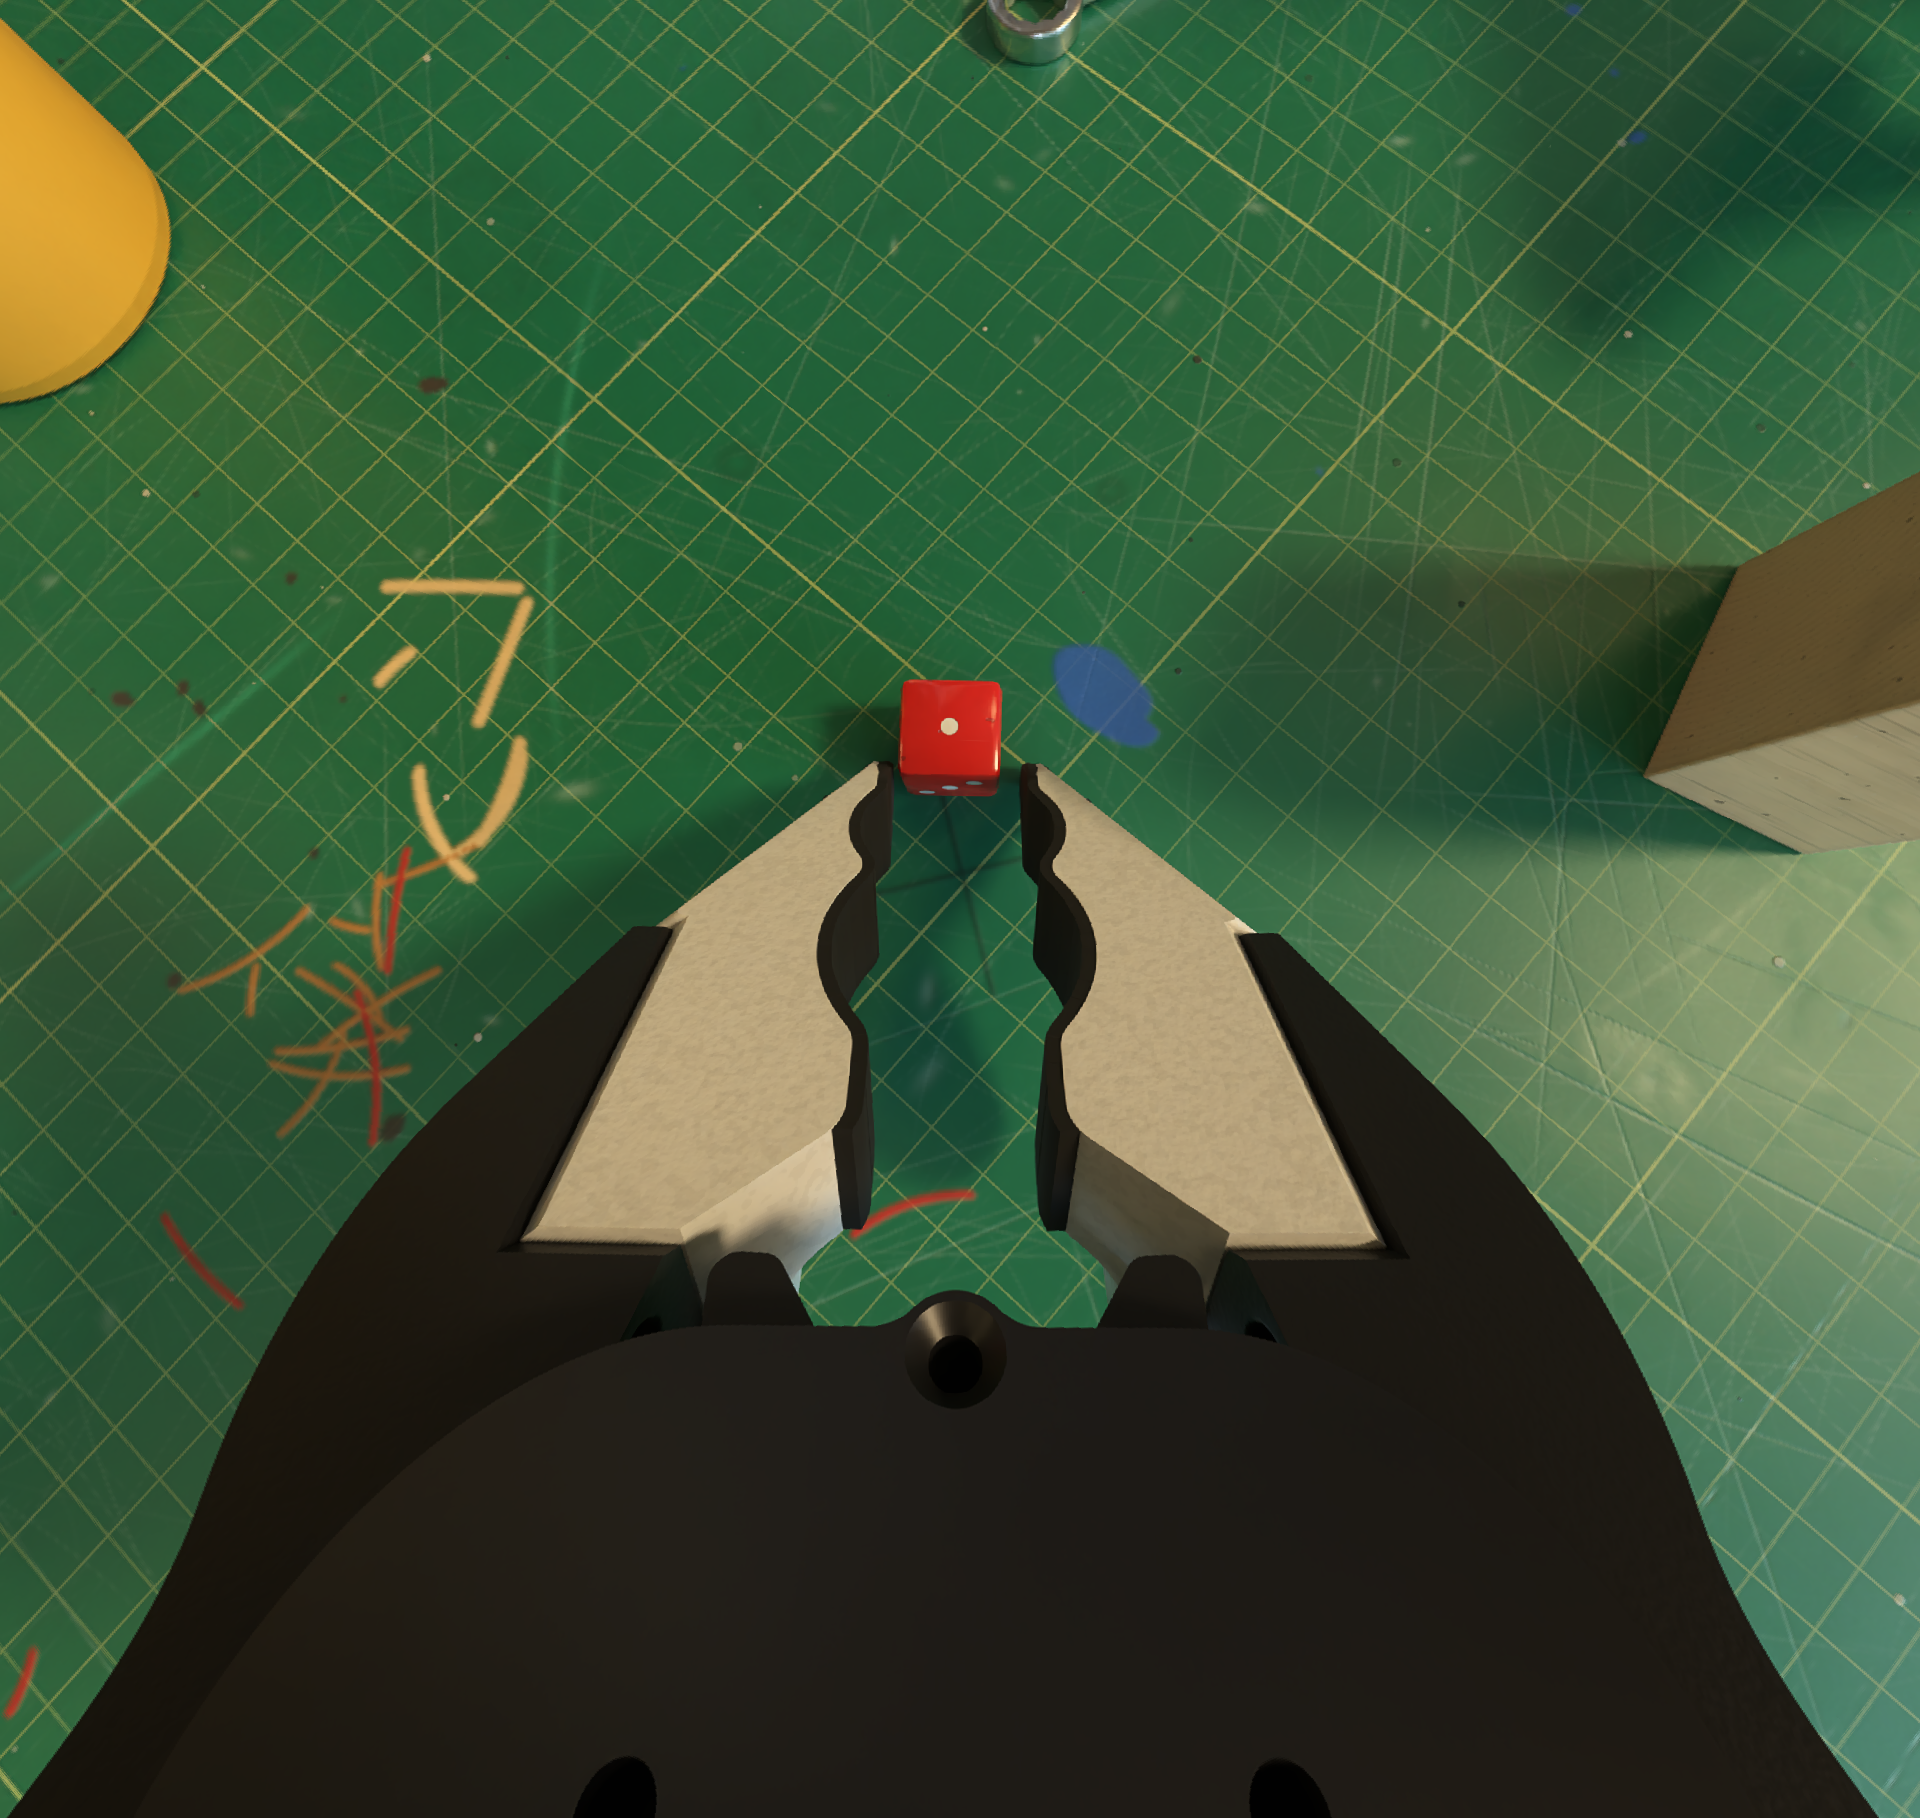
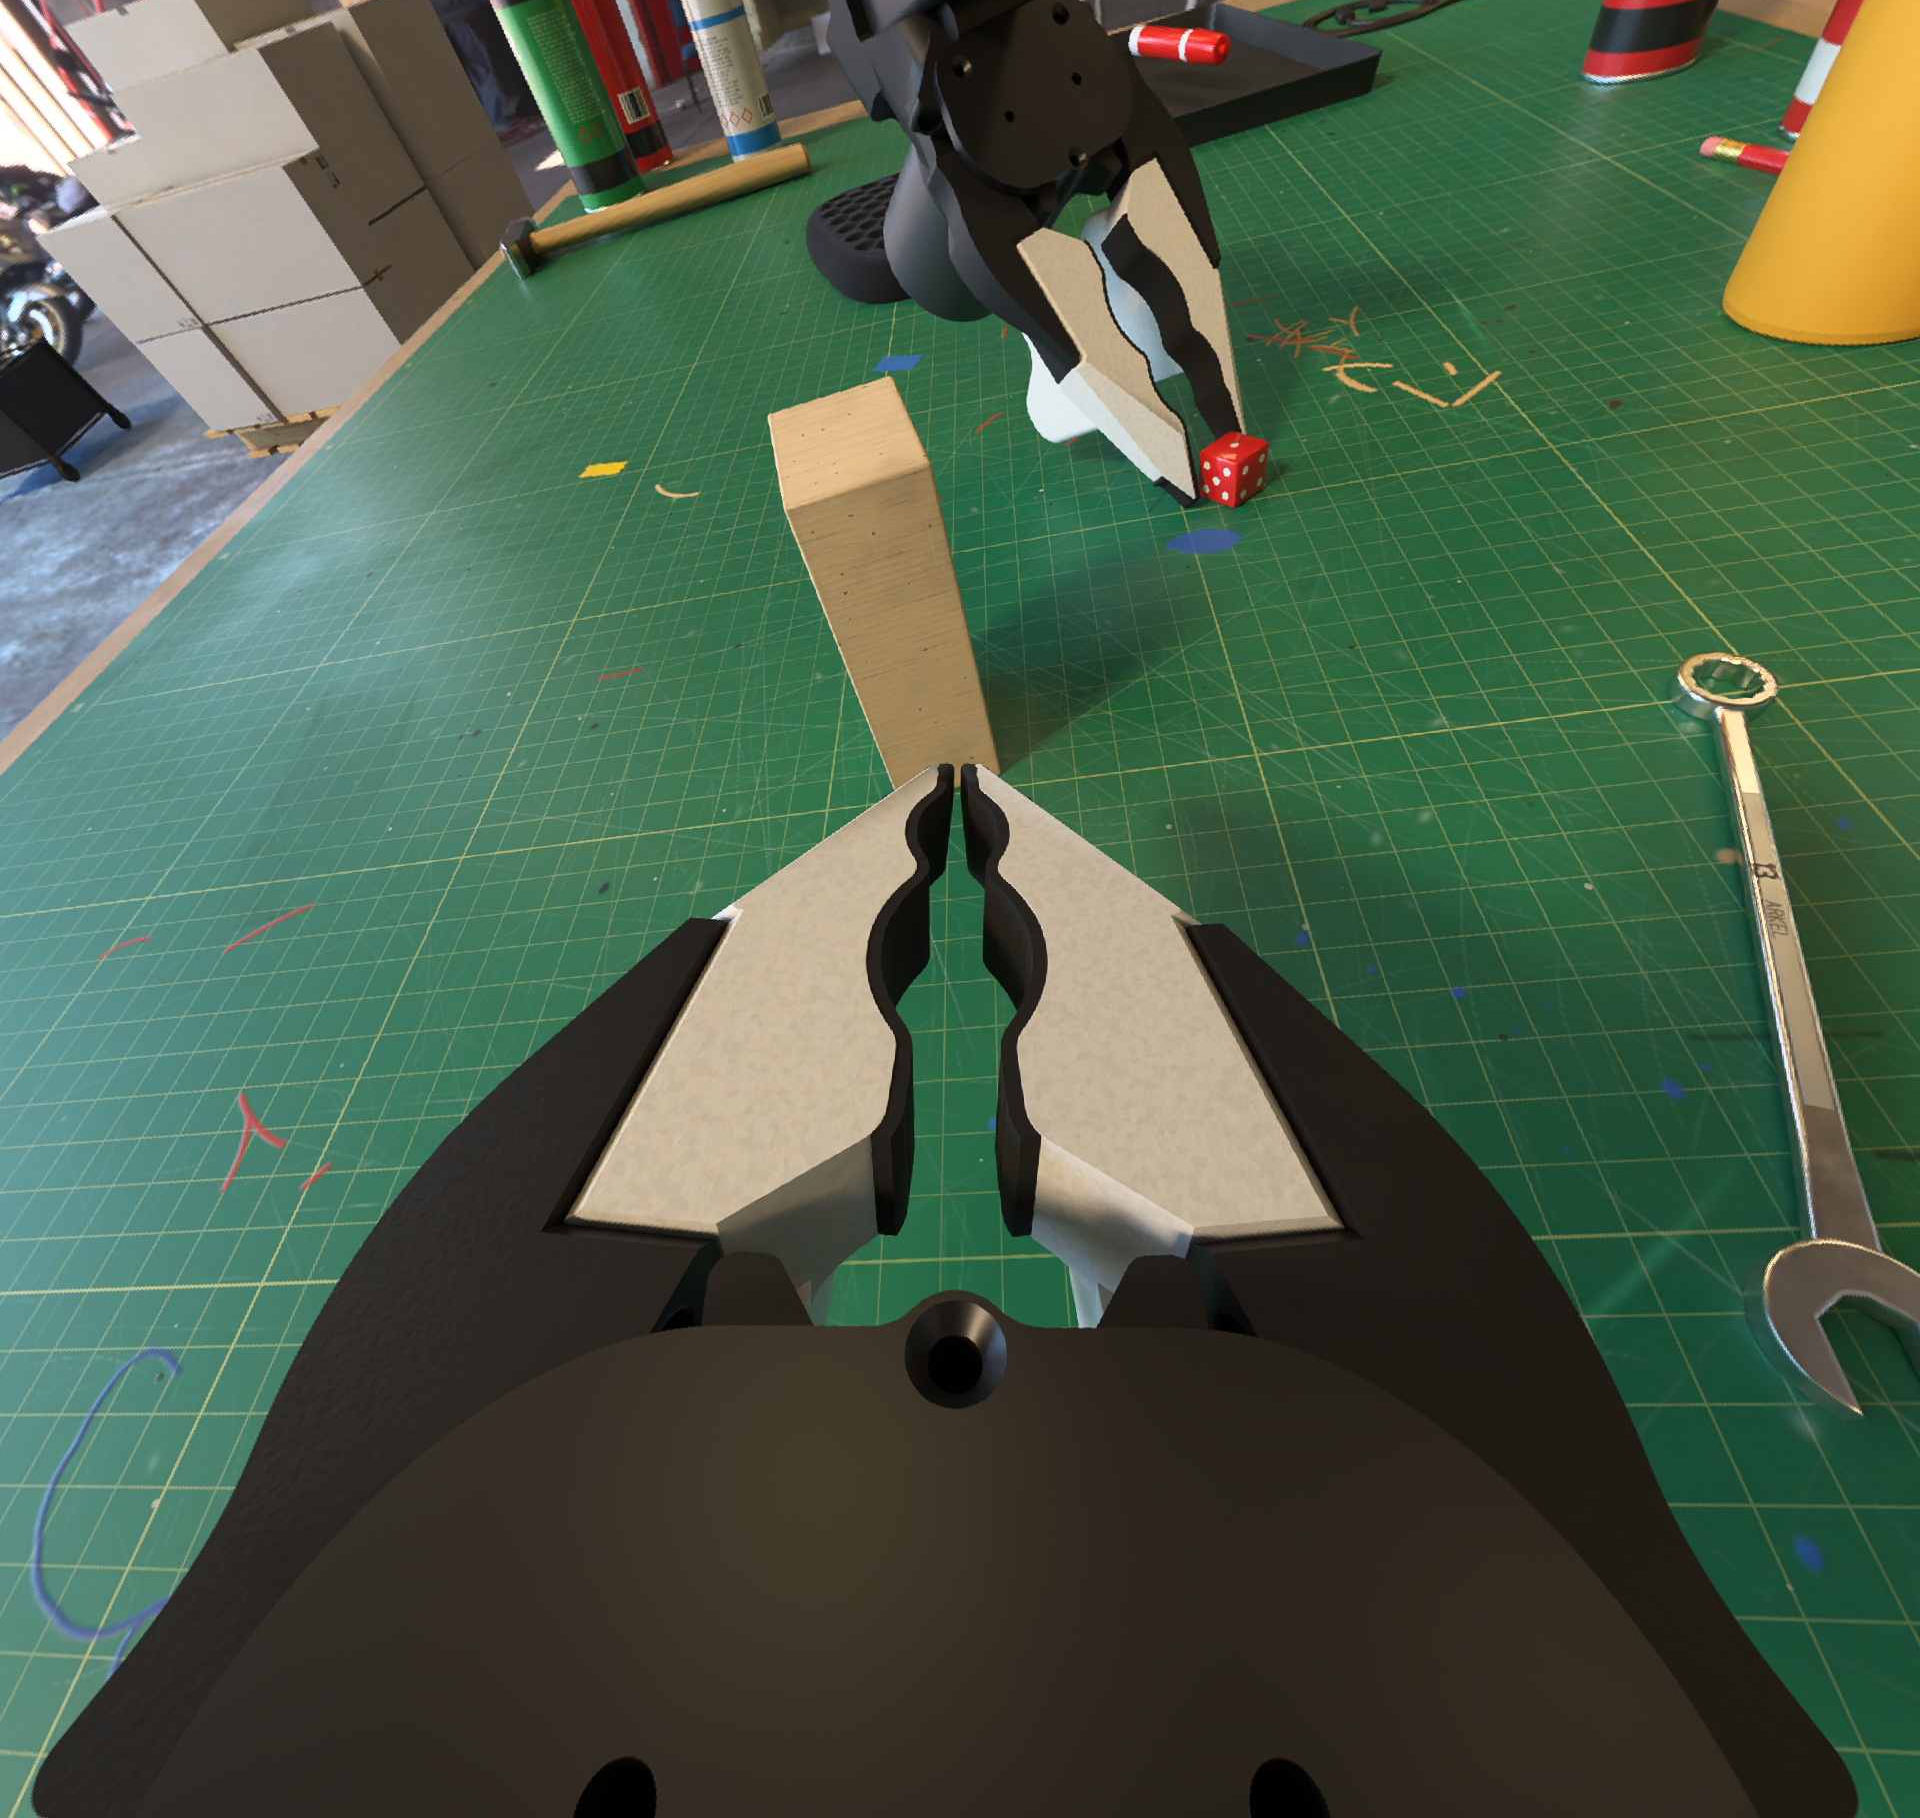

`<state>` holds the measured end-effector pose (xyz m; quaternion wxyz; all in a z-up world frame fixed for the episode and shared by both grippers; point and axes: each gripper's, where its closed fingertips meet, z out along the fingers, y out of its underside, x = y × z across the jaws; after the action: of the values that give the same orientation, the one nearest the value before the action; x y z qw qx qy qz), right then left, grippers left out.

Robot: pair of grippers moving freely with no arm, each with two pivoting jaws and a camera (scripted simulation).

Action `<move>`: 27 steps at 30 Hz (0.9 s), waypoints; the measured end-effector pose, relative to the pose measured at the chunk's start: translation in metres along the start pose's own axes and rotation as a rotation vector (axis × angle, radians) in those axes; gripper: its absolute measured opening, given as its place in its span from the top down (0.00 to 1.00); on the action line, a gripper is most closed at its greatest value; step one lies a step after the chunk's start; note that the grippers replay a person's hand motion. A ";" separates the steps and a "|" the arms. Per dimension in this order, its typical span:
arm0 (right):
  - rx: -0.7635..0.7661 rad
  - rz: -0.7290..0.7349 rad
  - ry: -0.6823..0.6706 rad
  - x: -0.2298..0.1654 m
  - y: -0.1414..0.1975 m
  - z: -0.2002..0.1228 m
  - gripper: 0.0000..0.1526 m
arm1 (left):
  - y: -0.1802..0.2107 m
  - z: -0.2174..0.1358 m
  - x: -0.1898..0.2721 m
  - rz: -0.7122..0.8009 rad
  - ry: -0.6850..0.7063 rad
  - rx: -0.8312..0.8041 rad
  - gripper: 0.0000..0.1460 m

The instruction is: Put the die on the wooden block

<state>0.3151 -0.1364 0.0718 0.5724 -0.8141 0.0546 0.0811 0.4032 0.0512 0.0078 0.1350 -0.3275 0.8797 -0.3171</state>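
One red die (image 1: pixel 950 735). One wooden block (image 2: pixel 878 563). One wrench (image 2: pixel 1779 989). One yellow cone (image 2: pixel 1844 168). One hammer (image 2: pixel 665 208), at eleven o'clock. Three spray cans (image 2: pixel 561 54) there. Two grippers (image 2: pixel 956 776), one (image 1: pixel 956 776) per wrist.

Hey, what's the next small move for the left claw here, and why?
Probably ease the left claw forward until its open fingers straddle the red die, then close. The die sits on the mat just beyond the fingertips, centred on the gap and not yet gripped.
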 end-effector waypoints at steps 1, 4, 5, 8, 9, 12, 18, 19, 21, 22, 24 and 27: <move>0.001 -0.001 0.000 0.000 0.000 0.000 0.99 | 0.000 0.000 0.001 0.004 -0.003 0.002 0.84; -0.001 -0.002 -0.002 -0.001 0.000 0.002 0.99 | 0.000 -0.001 0.001 0.039 -0.032 0.009 0.85; -0.002 -0.003 -0.004 -0.002 0.000 0.002 0.99 | 0.000 -0.001 0.001 0.051 -0.035 0.013 0.85; -0.006 -0.002 -0.007 -0.003 0.001 0.004 0.99 | -0.004 -0.007 0.001 0.046 -0.034 0.048 0.85; -0.007 -0.003 -0.008 -0.003 0.001 0.005 0.99 | -0.007 -0.010 -0.001 0.035 -0.033 0.065 0.85; -0.006 0.001 -0.018 -0.005 0.001 0.007 0.99 | -0.012 -0.012 -0.003 -0.010 -0.005 0.083 0.77; -0.019 0.001 -0.022 -0.006 0.003 0.009 0.99 | -0.008 0.004 -0.001 0.005 0.023 0.013 0.83; -0.017 0.003 -0.021 -0.005 0.003 0.009 0.99 | -0.008 0.005 -0.001 0.003 0.028 0.011 0.87; -0.015 0.011 -0.025 -0.005 0.003 0.009 0.99 | -0.009 0.006 -0.001 0.007 0.020 0.007 0.87; -0.014 0.014 -0.027 -0.005 0.003 0.009 0.99 | -0.009 0.006 -0.001 0.010 0.018 0.009 0.87; -0.012 0.013 -0.022 -0.004 0.002 0.010 0.99 | -0.010 0.006 -0.001 0.020 0.008 0.021 0.87; -0.018 0.015 0.014 0.000 0.002 0.011 0.99 | -0.026 -0.007 0.013 0.029 0.068 0.124 0.87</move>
<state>0.3142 -0.1272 0.0660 0.5641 -0.8193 0.0641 0.0803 0.4030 0.0304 0.0295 0.1297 -0.2945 0.8672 -0.3801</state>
